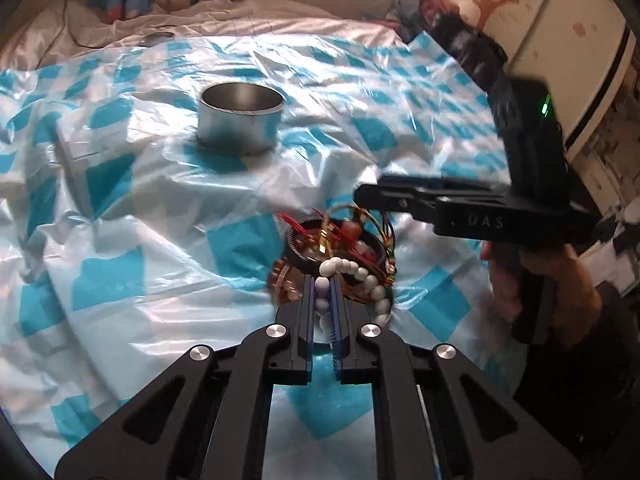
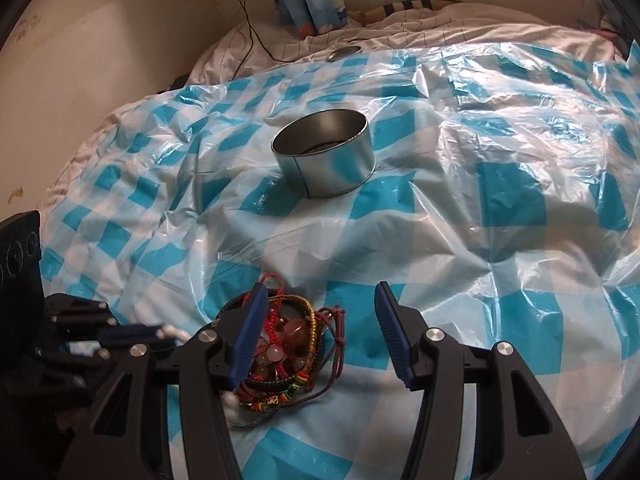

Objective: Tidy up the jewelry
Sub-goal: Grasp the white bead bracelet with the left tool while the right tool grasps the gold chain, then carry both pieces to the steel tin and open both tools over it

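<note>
A white bead bracelet (image 1: 352,276) at the near edge of the jewelry pile (image 1: 340,252) is pinched between the left gripper's (image 1: 323,280) nearly closed jaws. The right gripper (image 2: 318,300) hovers half open over the pile, holding nothing. Beyond both jaws, a round metal tin (image 2: 324,156) stands on the blue-checked plastic sheet (image 2: 500,240).
</note>
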`<state>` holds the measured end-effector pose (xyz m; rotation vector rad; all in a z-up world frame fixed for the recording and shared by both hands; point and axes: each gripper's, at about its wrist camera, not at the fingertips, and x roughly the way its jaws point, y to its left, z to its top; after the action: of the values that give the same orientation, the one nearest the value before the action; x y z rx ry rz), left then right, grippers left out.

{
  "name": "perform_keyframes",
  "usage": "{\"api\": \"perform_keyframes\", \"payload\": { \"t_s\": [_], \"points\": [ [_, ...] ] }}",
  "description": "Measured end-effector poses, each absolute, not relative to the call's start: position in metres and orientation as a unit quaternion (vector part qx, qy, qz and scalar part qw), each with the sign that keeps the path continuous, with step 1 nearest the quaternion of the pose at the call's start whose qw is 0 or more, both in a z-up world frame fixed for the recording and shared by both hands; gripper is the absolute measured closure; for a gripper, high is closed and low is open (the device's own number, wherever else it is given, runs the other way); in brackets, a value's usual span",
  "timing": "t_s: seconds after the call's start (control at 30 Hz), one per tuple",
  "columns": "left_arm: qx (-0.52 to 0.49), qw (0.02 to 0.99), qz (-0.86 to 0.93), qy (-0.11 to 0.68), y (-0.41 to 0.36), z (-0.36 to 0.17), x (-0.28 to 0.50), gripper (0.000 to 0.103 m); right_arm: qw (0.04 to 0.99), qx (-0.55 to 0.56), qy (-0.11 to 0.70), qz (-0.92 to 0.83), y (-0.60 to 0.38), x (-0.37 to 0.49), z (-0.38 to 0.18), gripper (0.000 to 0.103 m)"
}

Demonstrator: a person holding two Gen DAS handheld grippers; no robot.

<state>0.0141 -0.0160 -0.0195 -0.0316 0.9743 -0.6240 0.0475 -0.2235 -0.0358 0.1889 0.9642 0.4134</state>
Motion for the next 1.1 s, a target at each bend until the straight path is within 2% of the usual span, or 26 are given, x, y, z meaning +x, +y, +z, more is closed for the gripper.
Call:
{"api": "perform_keyframes", "payload": {
  "t_s": [0.13, 0.27, 0.33, 0.4, 0.43, 0.67, 0.73, 0.8, 0.83, 1.03, 1.07, 1.1],
  "points": [
    [-0.031, 0.843, -0.282, 0.456, 0.000, -0.013, 0.017, 0.097, 0.852, 0.105, 0.470, 0.207, -0.227, 0.056, -0.040, 0.049],
    [-0.042, 0.849, -0.273, 0.451, 0.010, -0.010, 0.019, 0.097, 0.853, 0.017, 0.470, 0.227, -0.202, 0.060, -0.037, 0.049],
    [-0.044, 0.849, -0.271, 0.451, 0.012, -0.010, 0.020, 0.097, 0.851, -0.034, 0.468, 0.235, -0.188, 0.058, -0.039, 0.059],
    [-0.045, 0.849, -0.269, 0.452, 0.012, -0.010, 0.021, 0.097, 0.844, -0.066, 0.476, 0.238, -0.181, 0.058, -0.044, 0.084],
    [-0.045, 0.850, -0.268, 0.452, 0.012, -0.010, 0.022, 0.097, 0.844, -0.077, 0.477, 0.233, -0.180, 0.057, -0.045, 0.089],
    [-0.045, 0.850, -0.266, 0.452, 0.010, -0.011, 0.024, 0.097, 0.849, -0.015, 0.458, 0.262, -0.199, 0.053, -0.024, 0.091],
    [-0.045, 0.850, -0.266, 0.452, 0.010, -0.011, 0.024, 0.097, 0.841, -0.003, 0.470, 0.267, -0.202, 0.056, -0.024, 0.089],
    [-0.046, 0.850, -0.264, 0.454, 0.009, -0.012, 0.026, 0.097, 0.849, -0.042, 0.472, 0.235, -0.201, 0.055, -0.027, 0.047],
    [-0.046, 0.850, -0.264, 0.454, 0.009, -0.013, 0.026, 0.097, 0.856, -0.062, 0.463, 0.220, -0.198, 0.054, -0.027, 0.043],
    [-0.047, 0.850, -0.265, 0.453, 0.008, -0.013, 0.028, 0.097, 0.845, -0.114, 0.457, 0.251, -0.178, 0.061, -0.035, 0.044],
    [-0.047, 0.850, -0.265, 0.453, 0.008, -0.013, 0.028, 0.097, 0.834, -0.115, 0.470, 0.264, -0.176, 0.066, -0.040, 0.056],
    [-0.047, 0.850, -0.265, 0.452, 0.008, -0.013, 0.028, 0.097, 0.826, -0.115, 0.480, 0.273, -0.174, 0.069, -0.044, 0.077]
  ]
}}
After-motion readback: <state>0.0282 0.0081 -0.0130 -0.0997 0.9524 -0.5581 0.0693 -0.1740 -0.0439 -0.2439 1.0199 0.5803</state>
